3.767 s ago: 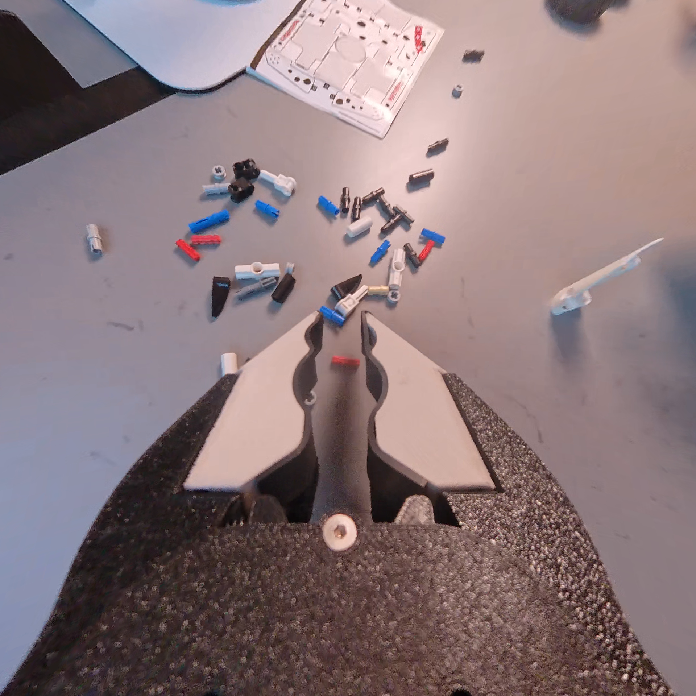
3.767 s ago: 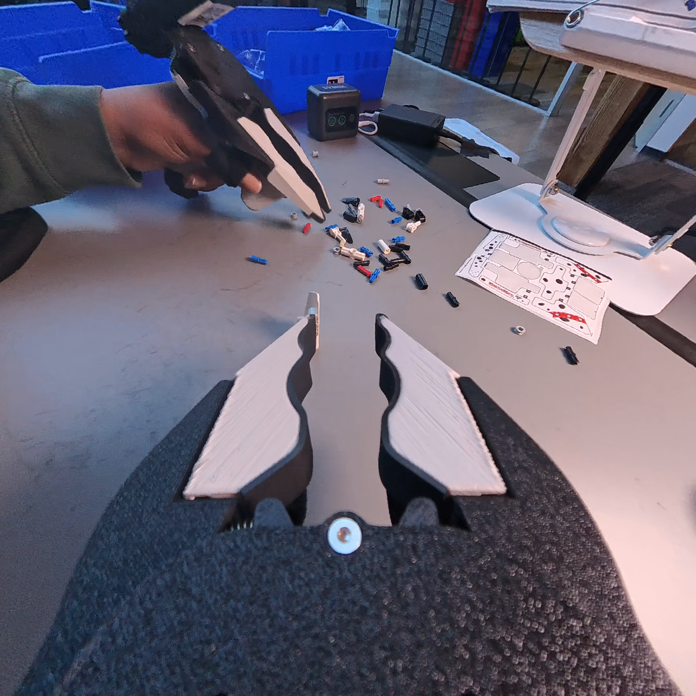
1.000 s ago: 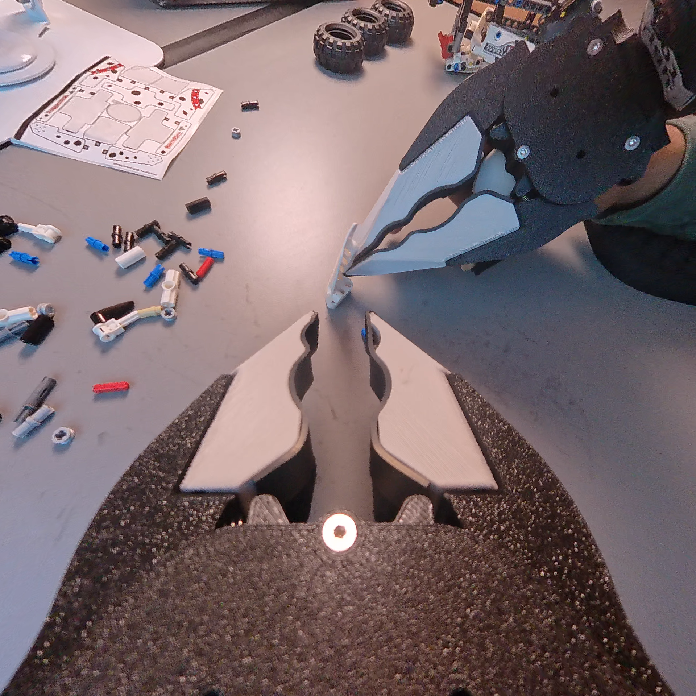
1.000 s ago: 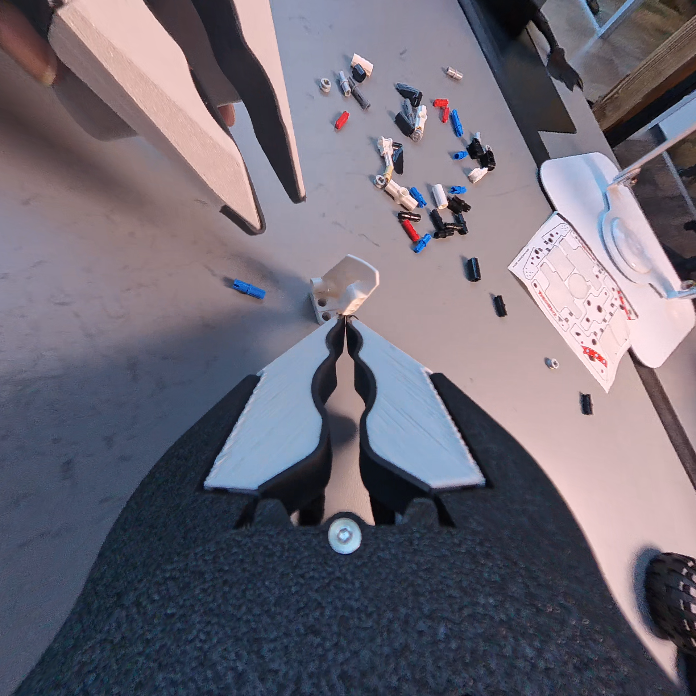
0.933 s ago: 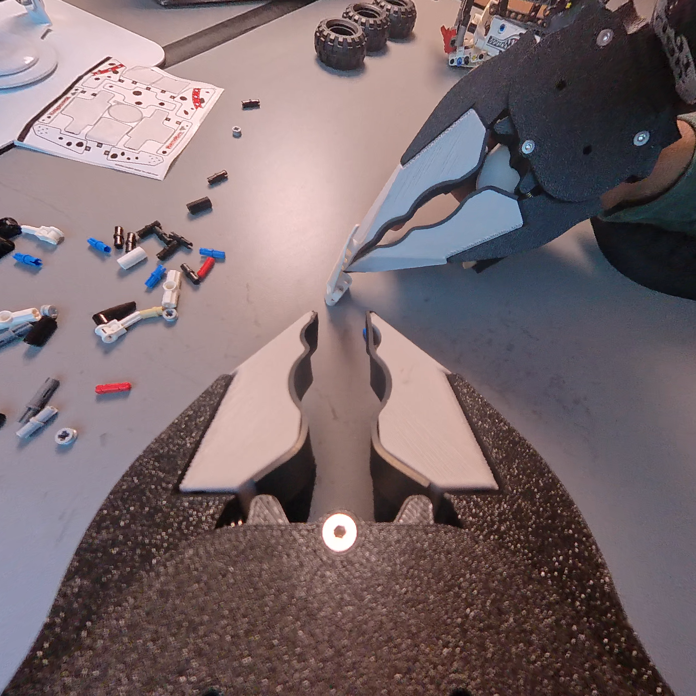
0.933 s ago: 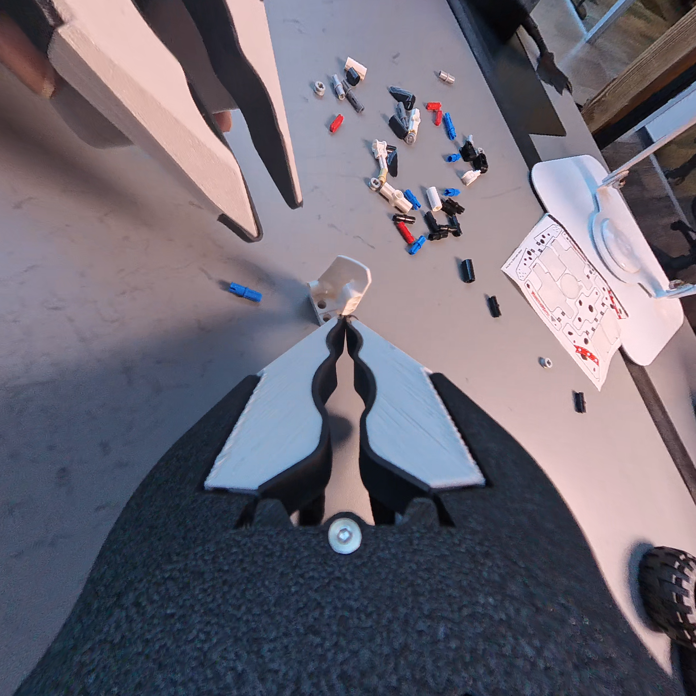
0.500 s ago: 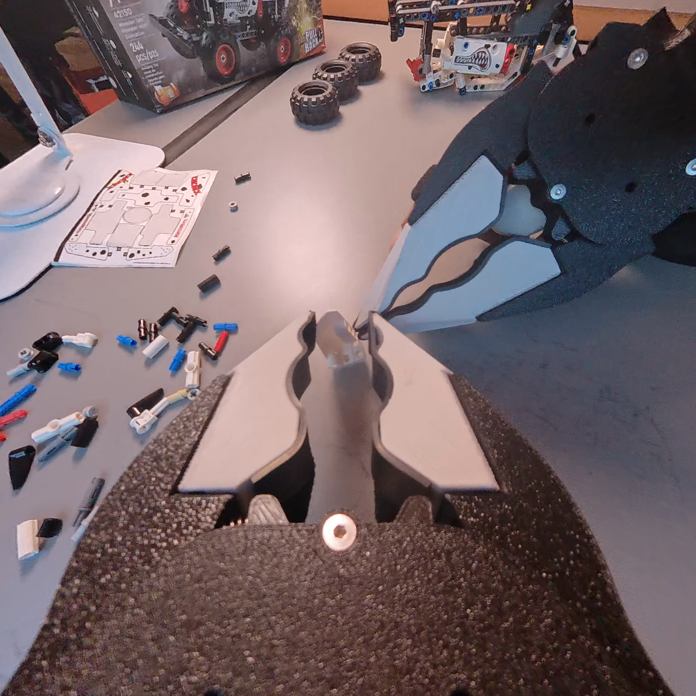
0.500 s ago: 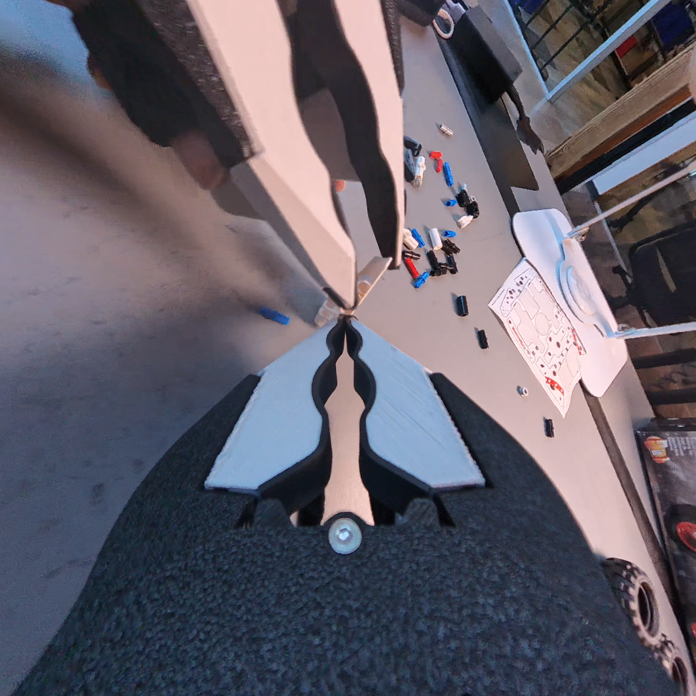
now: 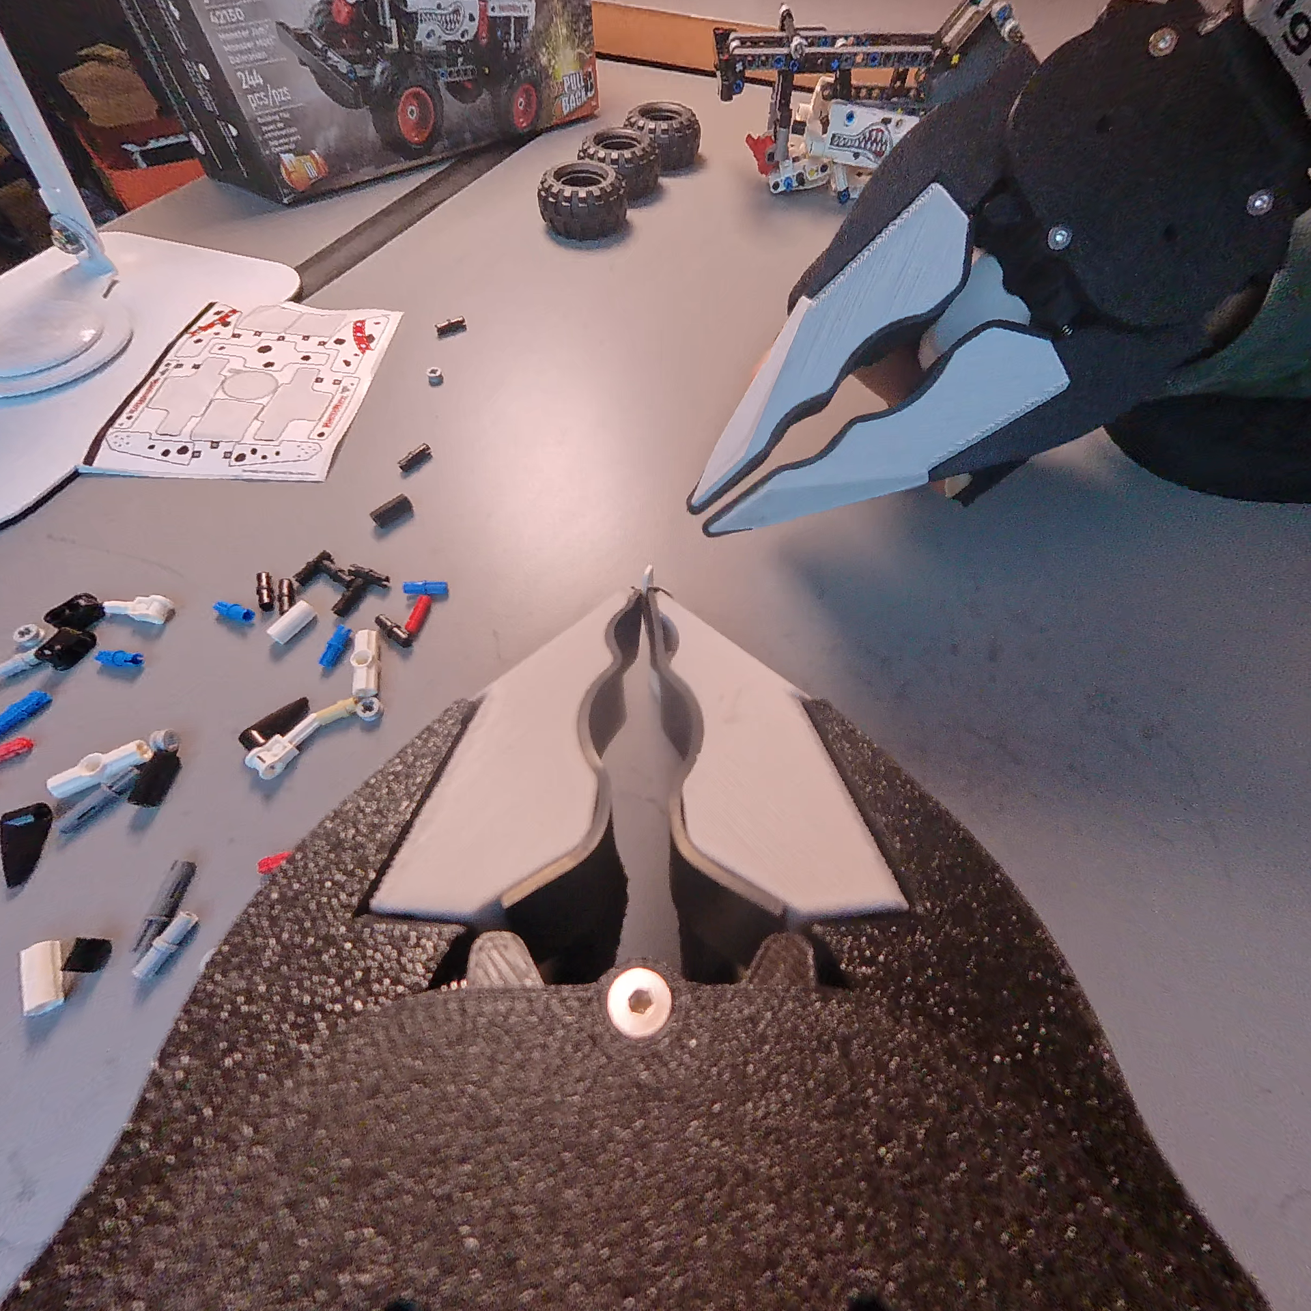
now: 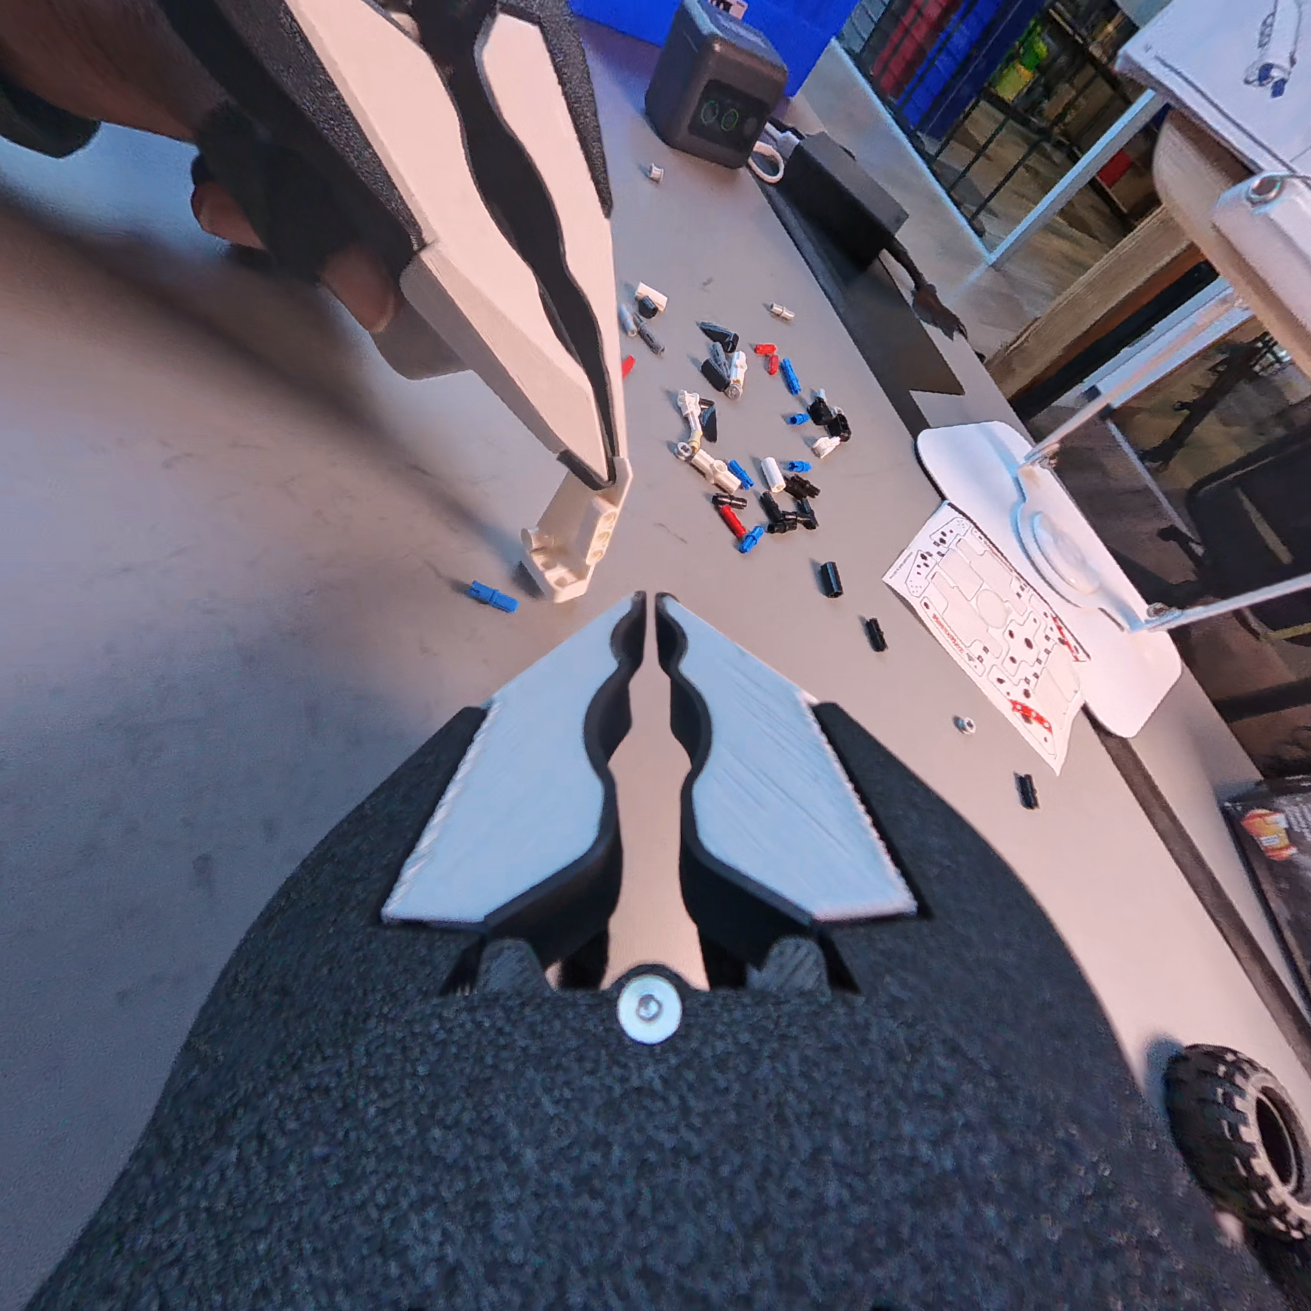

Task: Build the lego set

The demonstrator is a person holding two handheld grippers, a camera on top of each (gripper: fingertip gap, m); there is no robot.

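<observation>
holding a white lego panel (image 10: 578,528) by its thin top edge, the left gripper (image 9: 647,599) is squeezed tight on it. in the left wrist view only a thin white sliver shows between the tips. in the right wrist view the panel hangs down from the left gripper, tilted, with its bottom end close to the grey surface (image 10: 213,638); i cannot tell if it touches.

the right gripper (image 10: 649,599) is just beside the panel and not touching it. its tips have only a tiny gap between them and nothing is in there.

a little blue pin (image 10: 491,594) lies on the surface just beside the bottom of the panel. farther from the panel, on the side away from the right gripper, is a pile of small lego pieces (image 9: 333,624), blue, red, black and white. past the pile, still farther from the panel, lies a sticker sheet (image 9: 241,394), partly on a white lamp base (image 9: 177,277).

far behind the panel in the left wrist view stand three black tires (image 9: 617,167) in a row. next to them is the half-built truck (image 9: 830,113), and the lego box (image 9: 355,85) is on their other side.
</observation>
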